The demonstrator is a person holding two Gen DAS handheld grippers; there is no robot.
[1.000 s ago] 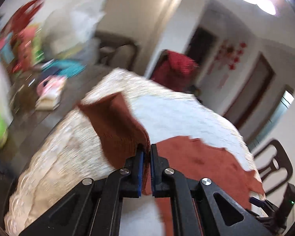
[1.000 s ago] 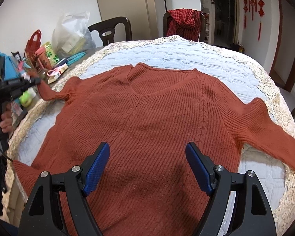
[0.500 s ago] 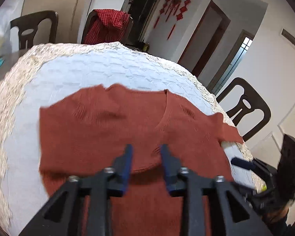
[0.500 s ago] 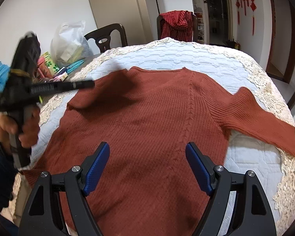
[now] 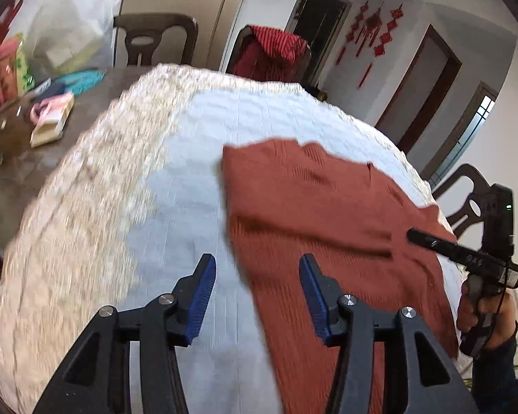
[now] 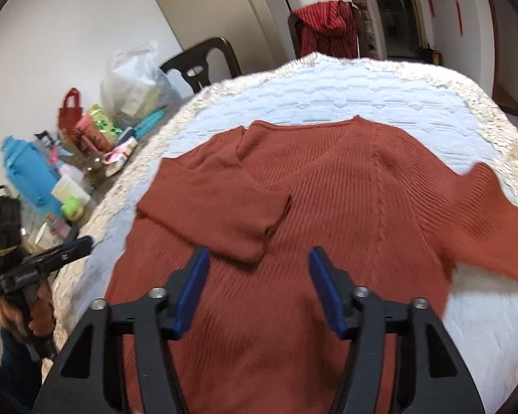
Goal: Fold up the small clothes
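Observation:
A rust-red knit V-neck sweater (image 6: 345, 207) lies flat on the white quilted cloth. Its left sleeve (image 6: 217, 203) is folded across the chest, while the right sleeve (image 6: 493, 214) still spreads out sideways. My left gripper (image 5: 256, 269) hovers over the sweater's left edge (image 5: 310, 207), its jaws opening and its pads pressing on nothing. My right gripper (image 6: 259, 262) hangs over the sweater's lower middle, just short of the folded cuff. Its jaws are closing with nothing pinched between them. Each view also shows the other gripper in a hand, the left (image 6: 41, 265) and the right (image 5: 466, 252).
The round table carries a lace-edged cloth (image 6: 362, 86). Clutter crowds its left side: a blue bottle (image 6: 27, 172), a plastic bag (image 6: 134, 86), a red bag and small packets. Dark chairs ring the table, one draped with a red garment (image 6: 328, 27).
The left gripper carried the left sleeve over the chest, let it go, opened and drew back to the left. The right gripper's jaws have narrowed.

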